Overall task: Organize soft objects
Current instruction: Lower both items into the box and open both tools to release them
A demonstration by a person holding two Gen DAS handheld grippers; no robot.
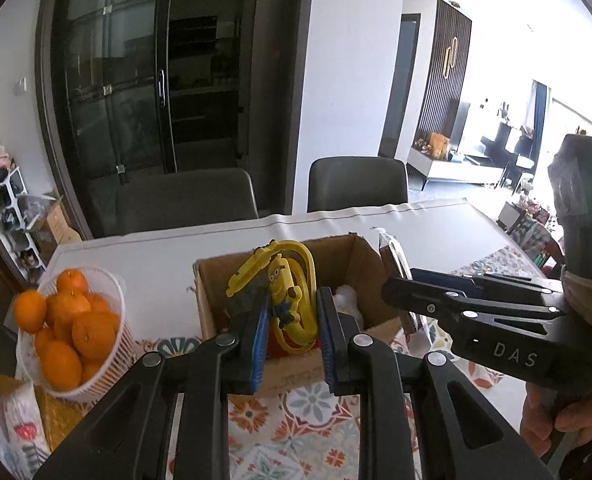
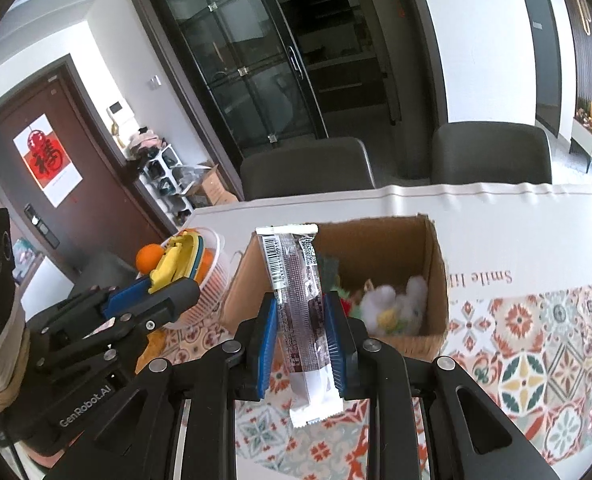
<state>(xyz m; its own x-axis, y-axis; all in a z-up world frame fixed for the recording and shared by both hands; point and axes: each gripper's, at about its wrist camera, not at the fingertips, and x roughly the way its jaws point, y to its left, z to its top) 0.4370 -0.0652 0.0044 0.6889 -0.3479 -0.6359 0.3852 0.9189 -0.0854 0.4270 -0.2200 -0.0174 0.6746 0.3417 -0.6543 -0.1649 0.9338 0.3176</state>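
Note:
An open cardboard box [image 1: 348, 254] [image 2: 436, 264] stands on the table, with a white plush toy [image 2: 392, 304] [image 1: 346, 296] and other soft things inside. My left gripper [image 1: 292, 316] is shut on a yellow banana-shaped toy [image 1: 286, 292] with yellow loops, held just in front of the box. My right gripper [image 2: 301, 320] is shut on a long snack packet [image 2: 300, 308], dark with white ends, upright before the box's left wall. The right gripper [image 1: 400, 288] also shows at the right of the left wrist view, and the left gripper [image 2: 164, 284] with the yellow toy [image 2: 176, 260] at the left of the right wrist view.
A white basket of oranges [image 1: 72, 320] [image 2: 212, 276] sits left of the box. A patterned cloth [image 2: 536, 352] covers the near table, a white cloth [image 1: 156, 248] the far part. Two dark chairs [image 1: 358, 182] stand behind. A printed packet [image 1: 24, 428] lies at the lower left.

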